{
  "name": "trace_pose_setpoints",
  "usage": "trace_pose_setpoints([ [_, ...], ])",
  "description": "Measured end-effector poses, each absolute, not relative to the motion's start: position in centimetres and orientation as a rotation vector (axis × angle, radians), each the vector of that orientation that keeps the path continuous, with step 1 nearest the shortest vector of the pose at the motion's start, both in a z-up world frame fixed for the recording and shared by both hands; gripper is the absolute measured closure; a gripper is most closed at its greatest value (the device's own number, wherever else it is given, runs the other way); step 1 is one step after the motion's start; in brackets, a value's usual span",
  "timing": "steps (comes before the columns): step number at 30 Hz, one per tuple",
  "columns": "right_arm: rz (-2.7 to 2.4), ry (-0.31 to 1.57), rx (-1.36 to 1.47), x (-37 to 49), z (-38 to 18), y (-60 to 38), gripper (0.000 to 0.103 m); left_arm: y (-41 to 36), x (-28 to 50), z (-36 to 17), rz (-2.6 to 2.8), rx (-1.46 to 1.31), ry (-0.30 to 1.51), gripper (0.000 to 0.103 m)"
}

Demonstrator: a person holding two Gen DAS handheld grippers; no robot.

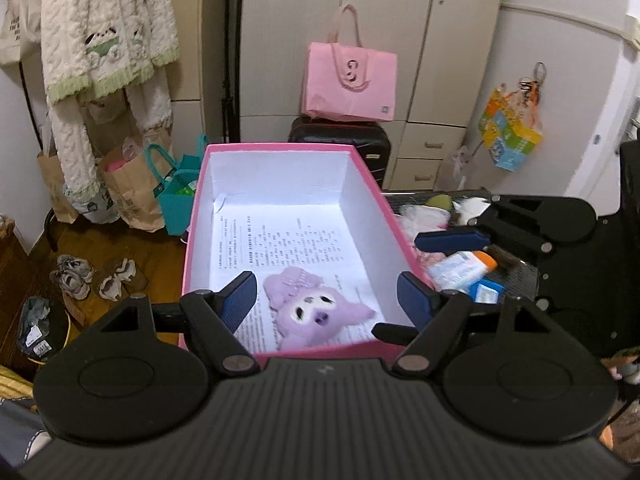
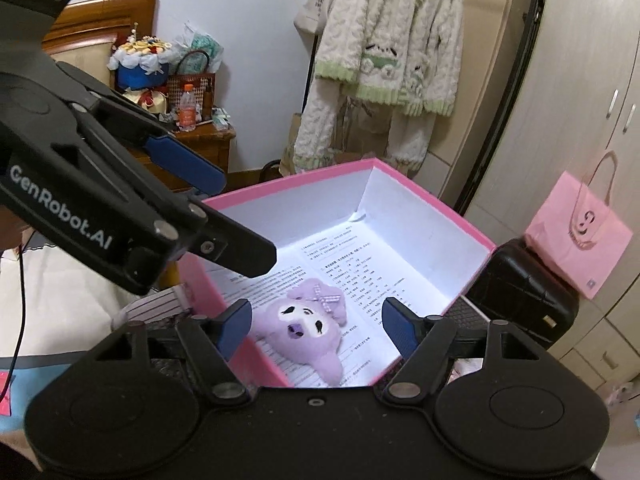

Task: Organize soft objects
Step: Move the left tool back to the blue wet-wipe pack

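A purple plush toy point(image 1: 316, 314) with a white face lies on a printed sheet at the near end of an open pink box point(image 1: 280, 146) with white inner walls. My left gripper point(image 1: 328, 302) hangs open above that end, with the toy showing between its blue pads but not touched. My right gripper point(image 1: 460, 224) is beside the box's right wall in this view. In the right wrist view the same plush toy point(image 2: 304, 332) lies in the pink box point(image 2: 436, 202) below my open right gripper point(image 2: 318, 326). The left gripper point(image 2: 246, 222) reaches in from the upper left, open and empty.
Fluffy items point(image 1: 424, 212), a tube point(image 1: 460, 268) and small packets lie on a black surface right of the box. A pink paper bag point(image 1: 350, 80) sits on a black suitcase point(image 1: 340, 136) behind. Knitted clothes point(image 1: 104, 40) hang at left, over paper bags point(image 1: 128, 192) and shoes point(image 1: 72, 276).
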State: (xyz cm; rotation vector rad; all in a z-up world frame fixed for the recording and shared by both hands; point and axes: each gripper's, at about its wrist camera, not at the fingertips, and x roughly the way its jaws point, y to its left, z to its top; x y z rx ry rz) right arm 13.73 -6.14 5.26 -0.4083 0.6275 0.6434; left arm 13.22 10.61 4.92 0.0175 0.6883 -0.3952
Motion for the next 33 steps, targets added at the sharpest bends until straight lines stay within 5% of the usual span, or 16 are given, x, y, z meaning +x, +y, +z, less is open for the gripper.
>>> trace_pose_setpoints([
  [18,0.491,0.568,-0.313,3.3,7.6,-17.7,0.023,4.2,4.3,5.3,-0.591,0.194,0.63,0.019],
  [33,0.424,0.593,-0.119,5.5,1.2,-26.0,0.021,-2.9,5.1,-1.1,-0.615,0.177,0.643,0.019],
])
